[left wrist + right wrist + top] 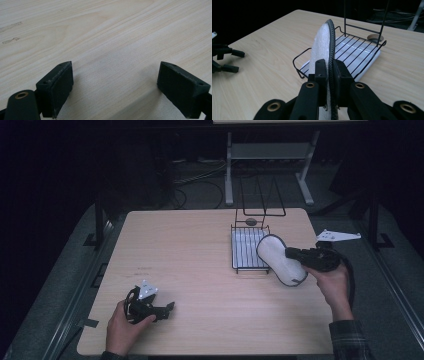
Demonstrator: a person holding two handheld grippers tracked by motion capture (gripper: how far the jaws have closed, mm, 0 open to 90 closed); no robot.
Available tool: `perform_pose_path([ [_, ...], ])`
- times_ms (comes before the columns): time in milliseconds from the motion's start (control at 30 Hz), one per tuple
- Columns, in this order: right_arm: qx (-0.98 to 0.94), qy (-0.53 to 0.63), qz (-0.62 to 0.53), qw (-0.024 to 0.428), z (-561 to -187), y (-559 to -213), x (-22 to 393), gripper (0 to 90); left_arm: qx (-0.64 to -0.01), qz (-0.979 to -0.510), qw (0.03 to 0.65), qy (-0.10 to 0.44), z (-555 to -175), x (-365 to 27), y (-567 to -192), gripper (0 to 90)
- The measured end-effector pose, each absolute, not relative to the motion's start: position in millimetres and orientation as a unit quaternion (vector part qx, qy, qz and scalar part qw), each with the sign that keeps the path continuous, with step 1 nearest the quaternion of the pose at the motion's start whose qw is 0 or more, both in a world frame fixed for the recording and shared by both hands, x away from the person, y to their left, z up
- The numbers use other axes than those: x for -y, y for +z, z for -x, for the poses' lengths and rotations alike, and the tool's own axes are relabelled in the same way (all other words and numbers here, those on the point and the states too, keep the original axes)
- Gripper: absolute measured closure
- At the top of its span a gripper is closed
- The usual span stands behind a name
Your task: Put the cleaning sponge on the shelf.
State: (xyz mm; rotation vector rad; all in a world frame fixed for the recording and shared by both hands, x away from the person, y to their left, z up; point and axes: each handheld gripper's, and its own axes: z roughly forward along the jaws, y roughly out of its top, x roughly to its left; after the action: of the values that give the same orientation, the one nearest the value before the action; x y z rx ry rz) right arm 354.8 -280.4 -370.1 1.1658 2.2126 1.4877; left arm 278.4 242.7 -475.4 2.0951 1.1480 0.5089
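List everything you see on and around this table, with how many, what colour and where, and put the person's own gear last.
Pad: one, white with dark edging, oval, held on edge over the rack's right side.
Wire rack: one, black, on a white base, right of table centre, with a tall wire frame at its back.
Table: one, light wood.
Stand: one, white, on the floor behind the table.
Left gripper: one, black, open, near the front left.
Right gripper: one, black, clamped on the pad.

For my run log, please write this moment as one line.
right gripper: shut on white pad | pad: raised beside wire rack | left gripper: open, over table
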Motion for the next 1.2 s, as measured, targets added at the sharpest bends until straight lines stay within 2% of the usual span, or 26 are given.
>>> perform_pose_path([
  [667,-0.749,0.51,-0.409,0.108,-397.3,-364.0,265.9,82.8,-0.442,-0.806,0.342,0.196,-278.4,-242.7,-475.4,12.7],
  [1200,-0.746,0.504,-0.424,0.095,-436.9,-377.4,236.3,82.7,-0.442,-0.806,0.342,0.196,-278.4,-242.7,-475.4,12.7],
])
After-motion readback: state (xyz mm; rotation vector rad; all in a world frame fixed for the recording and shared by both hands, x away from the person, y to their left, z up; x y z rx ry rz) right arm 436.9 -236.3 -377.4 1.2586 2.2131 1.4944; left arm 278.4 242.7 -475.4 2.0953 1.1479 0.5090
